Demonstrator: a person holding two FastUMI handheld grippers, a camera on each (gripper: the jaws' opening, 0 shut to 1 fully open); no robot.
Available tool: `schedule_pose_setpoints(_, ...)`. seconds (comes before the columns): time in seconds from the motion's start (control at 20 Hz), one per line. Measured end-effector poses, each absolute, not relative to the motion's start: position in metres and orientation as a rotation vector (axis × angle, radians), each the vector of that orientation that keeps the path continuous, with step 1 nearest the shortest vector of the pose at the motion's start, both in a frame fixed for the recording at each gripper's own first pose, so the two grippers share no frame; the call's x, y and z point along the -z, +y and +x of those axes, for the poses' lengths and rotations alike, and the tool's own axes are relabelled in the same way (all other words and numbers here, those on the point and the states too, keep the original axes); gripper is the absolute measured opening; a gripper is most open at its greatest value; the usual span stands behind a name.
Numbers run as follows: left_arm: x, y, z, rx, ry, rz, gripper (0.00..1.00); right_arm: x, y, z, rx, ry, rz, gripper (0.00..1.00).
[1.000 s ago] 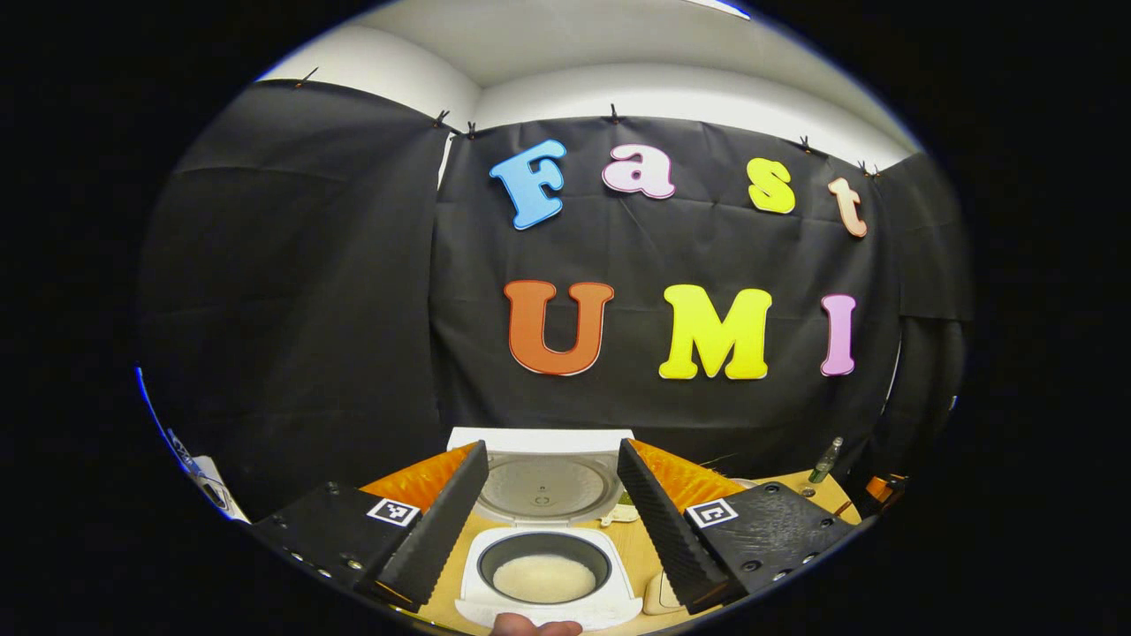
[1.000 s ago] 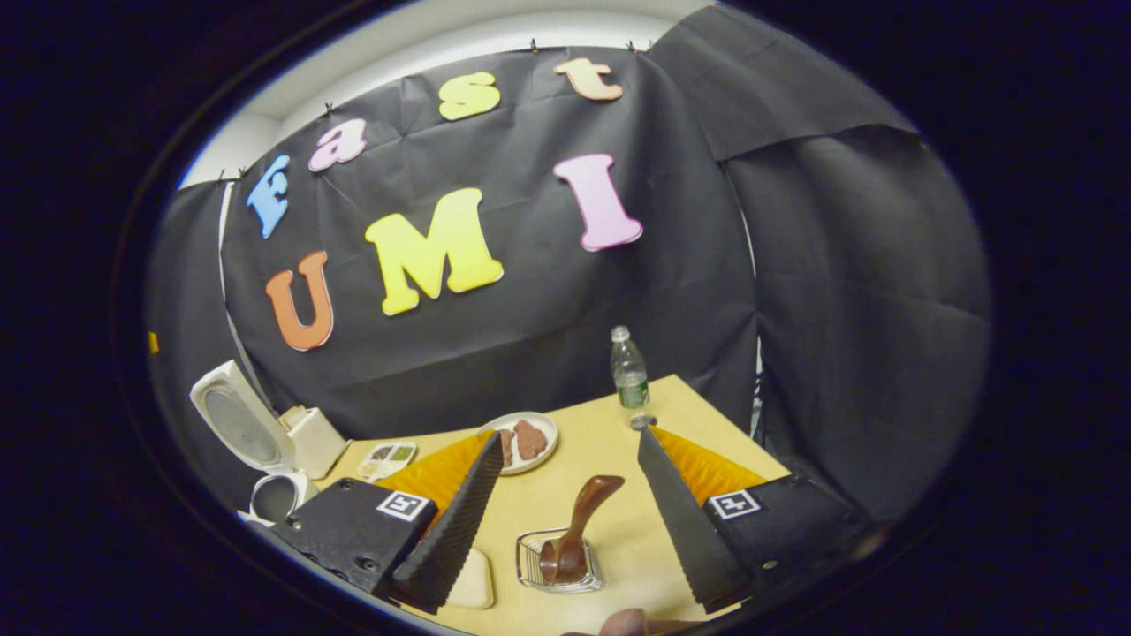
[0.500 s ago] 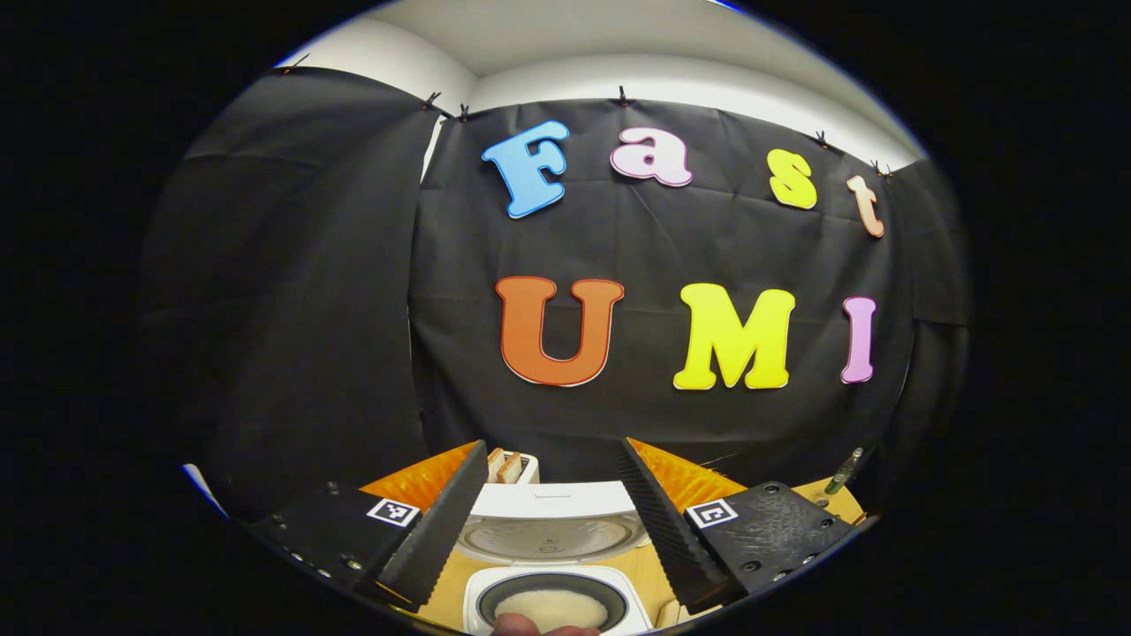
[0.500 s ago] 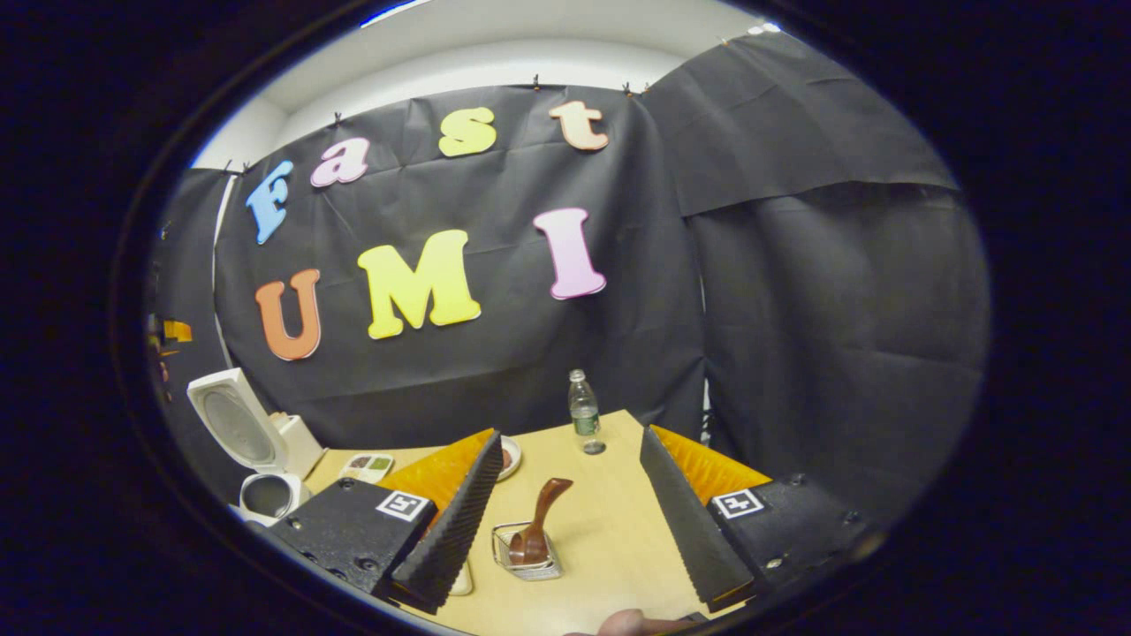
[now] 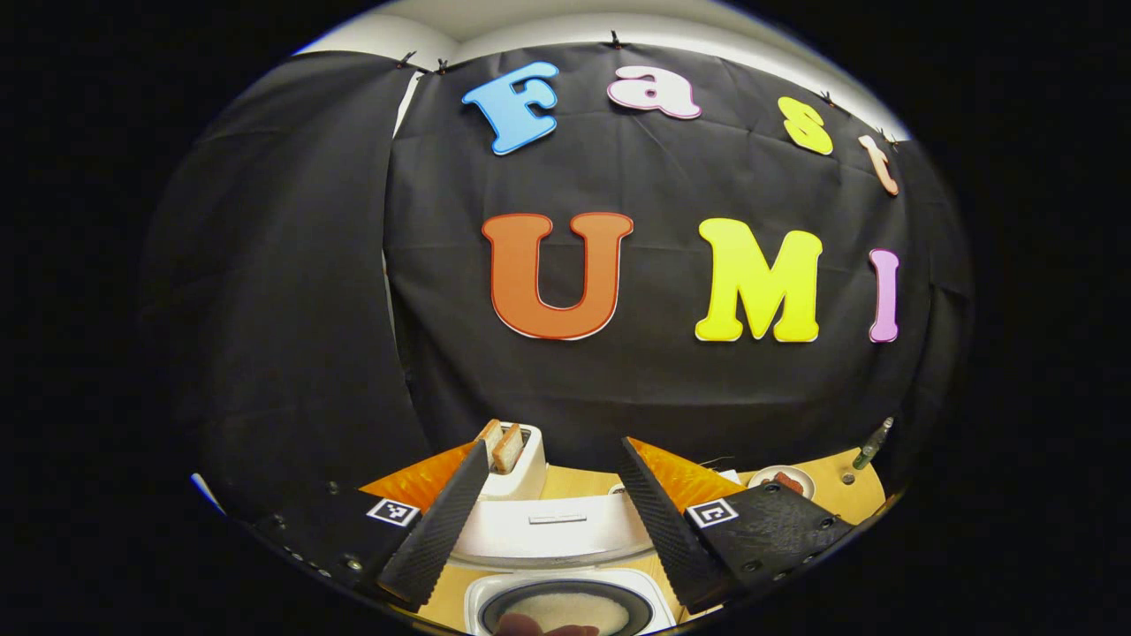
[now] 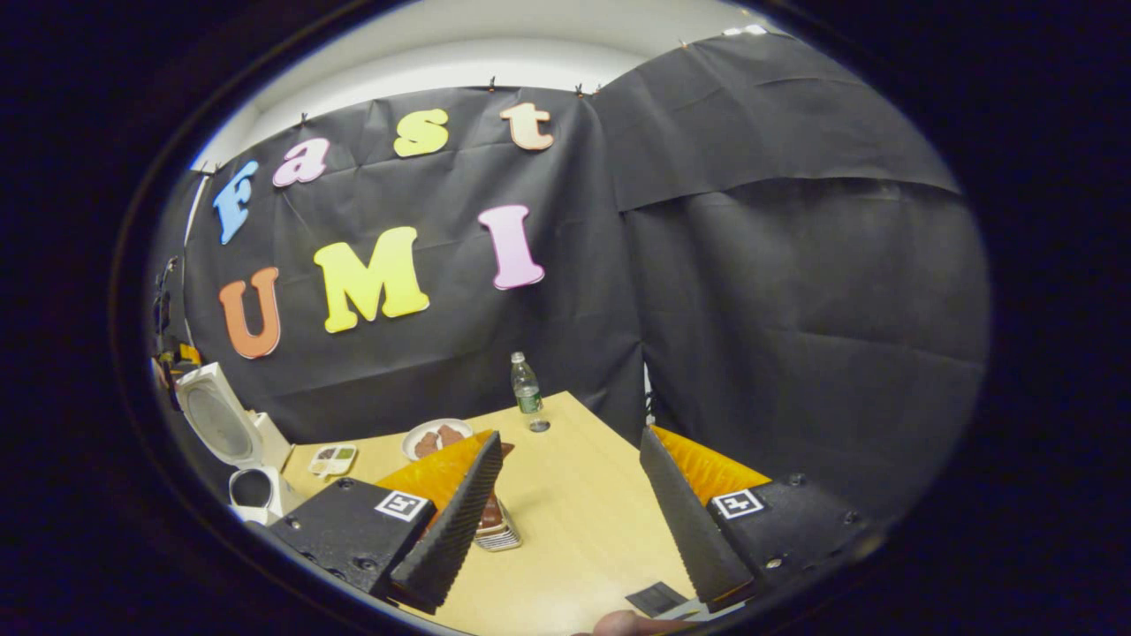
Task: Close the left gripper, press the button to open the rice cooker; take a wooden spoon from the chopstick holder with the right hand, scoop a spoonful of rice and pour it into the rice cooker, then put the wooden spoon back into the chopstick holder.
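Both tools have drawn back from the rice cooker, which stands lid-up with rice in its pot, while the wooden spoon sits in the chopstick holder on the tabletop well right of it, so the left tool and right tool, both wide open and empty, appear finished.

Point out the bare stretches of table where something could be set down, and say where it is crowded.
In the right gripper view, the table lies bare between the right gripper, the water bottle and the far right edge. It is crowded on the left: plate, small tray, wire holder, open rice cooker. In the left gripper view, the toaster stands right behind the cooker's lid.
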State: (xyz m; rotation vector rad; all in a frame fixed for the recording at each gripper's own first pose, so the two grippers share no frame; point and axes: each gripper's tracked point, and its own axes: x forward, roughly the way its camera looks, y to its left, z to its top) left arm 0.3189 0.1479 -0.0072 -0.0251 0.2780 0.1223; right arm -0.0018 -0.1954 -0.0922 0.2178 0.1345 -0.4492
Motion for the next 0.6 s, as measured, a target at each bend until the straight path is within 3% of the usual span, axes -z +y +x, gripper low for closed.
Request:
schedule_pose_setpoints(0.35,0.019,0.144,0.308,-0.135,0.351,-0.041,0.97,0.084,-0.160,0.017,0.365,0.138,0.198,1.00)
schedule_pose_setpoints(0.6,0.035,0.130,0.258,-0.139,0.407,-0.049,0.98,0.080,-0.123,0.045,0.240,0.147,0.194,1.00)
